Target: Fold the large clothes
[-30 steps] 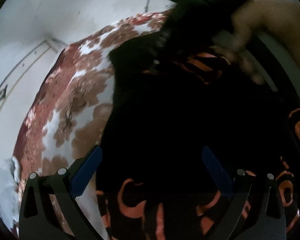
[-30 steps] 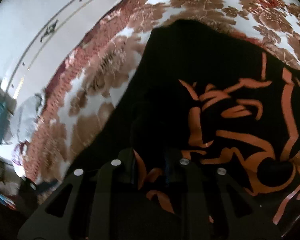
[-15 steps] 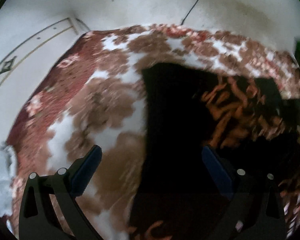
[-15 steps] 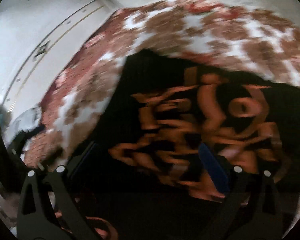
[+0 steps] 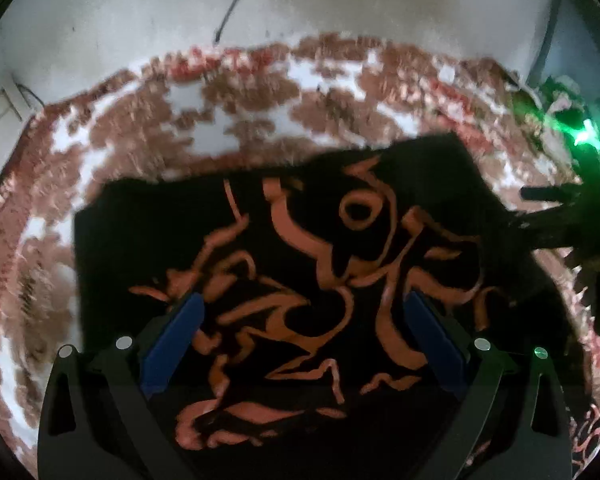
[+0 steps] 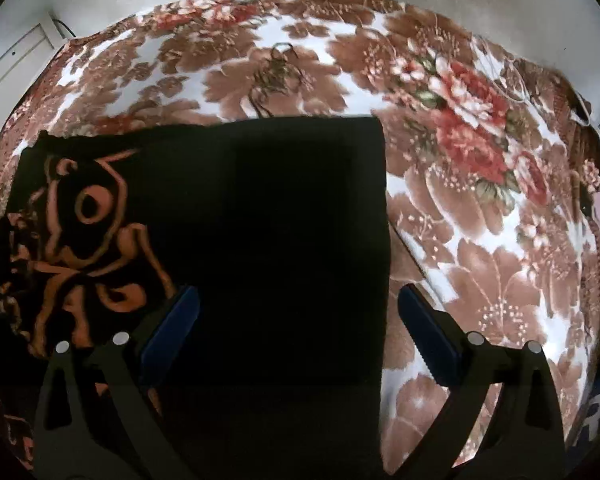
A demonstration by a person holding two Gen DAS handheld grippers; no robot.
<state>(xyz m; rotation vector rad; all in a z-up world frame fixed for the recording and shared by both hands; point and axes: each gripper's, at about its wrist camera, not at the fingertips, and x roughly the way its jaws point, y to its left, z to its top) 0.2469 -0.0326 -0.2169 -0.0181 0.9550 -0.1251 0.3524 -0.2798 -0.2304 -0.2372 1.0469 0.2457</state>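
1. A black garment (image 5: 284,264) is seen lying flat on a floral blanket (image 5: 236,112), folded into a roughly rectangular shape with fairly straight edges and squared corners.
2. Fabric looks matte and dark; folds inside the black area cannot be made out, too dark.
3. An orange print (image 5: 300,300) of looping, brush-like strokes is spread across the garment in the left wrist view, with a ring shape near the upper middle.
4. In the right wrist view the same print (image 6: 84,240) is confined to the garment's left part; the rest of the garment (image 6: 284,240) is plain black with a sharp upper right corner.
5. The blanket (image 6: 480,220) is plush and fuzzy-looking, white ground with large brown flowers and a red rose cluster at the right.
6. The blanket is blurred in the left wrist view, sharp in the right one.
7. The left gripper (image 5: 300,340) is held over the printed area with jaws spread wide; nothing is clamped between the blue pads (image 5: 172,344).
8. The right gripper (image 6: 296,332) is held over the plain black area, jaws wide apart, nothing gripped; its right pad (image 6: 428,336) is seen over the blanket just past the garment's right edge.
9. Gripper frames are black, rigid, with small silver rivets.
10. A pale wall (image 5: 140,20) with a thin dark cable (image 5: 232,4) is seen behind the blanket.
11. A green light (image 5: 584,132) is noted at the right edge of the left view, above a dark blurred device; what it is cannot be told.
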